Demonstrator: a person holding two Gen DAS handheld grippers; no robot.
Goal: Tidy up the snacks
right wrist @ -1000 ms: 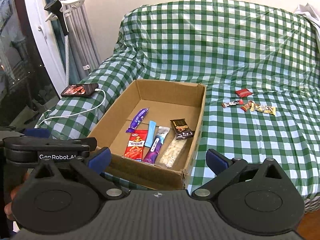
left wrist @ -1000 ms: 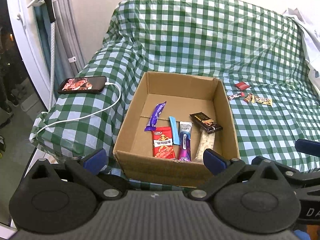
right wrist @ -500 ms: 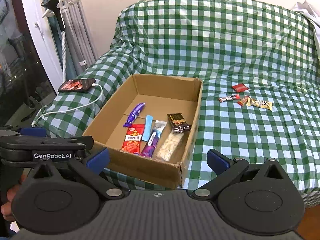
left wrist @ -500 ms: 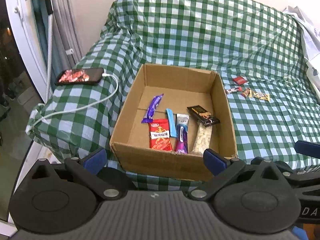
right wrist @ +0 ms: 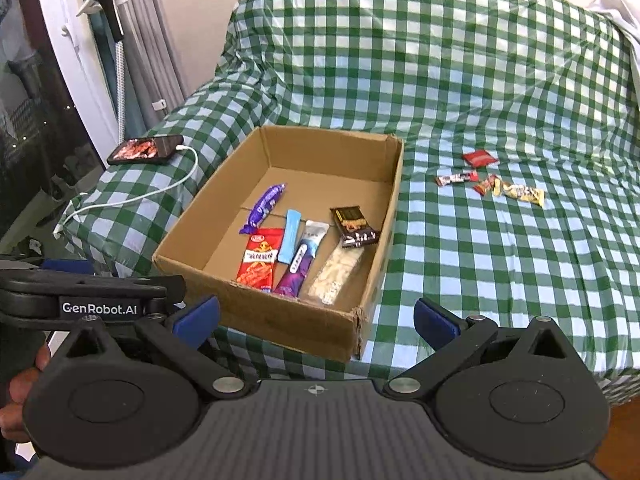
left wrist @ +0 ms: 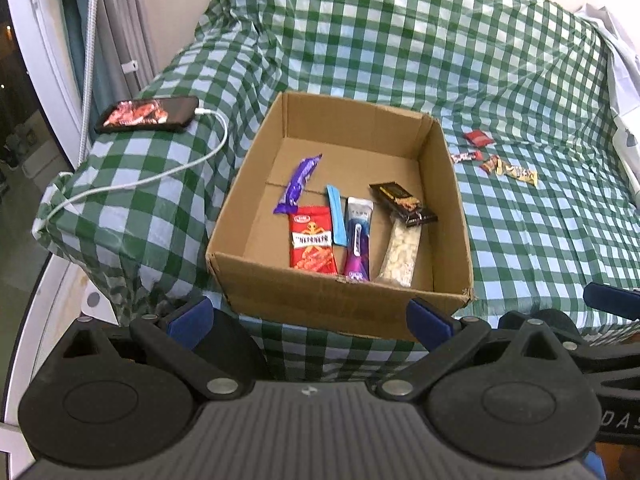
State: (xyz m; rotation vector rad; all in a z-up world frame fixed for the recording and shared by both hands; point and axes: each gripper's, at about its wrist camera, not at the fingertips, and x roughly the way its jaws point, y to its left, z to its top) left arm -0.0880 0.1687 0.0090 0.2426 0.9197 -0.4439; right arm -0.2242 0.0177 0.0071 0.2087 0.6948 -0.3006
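Black hand-held gripper [right wrist: 316, 318] with blue fingertips [right wrist: 198, 316], "GenRobot.AI" marking.

Green-checked cover [right wrist: 460, 60] over sofa, cream wall [right wrist: 200, 8], grey curtains [right wrist: 148, 52] — dark window [right wrist: 24, 80] left

Green-and-white checked cloth [right wrist: 480, 80] fills the frame; a brown cardboard box [right wrist: 280, 320] at centre holds a red packet [right wrist: 258, 260], purple wrapper [right wrist: 262, 208] and light-blue stick [right wrist: 290, 236].

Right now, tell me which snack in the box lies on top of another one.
The dark brown chocolate bar: its lower end lies over the top of the clear pack of pale pieces. The other wrappers lie flat on the cardboard box floor.
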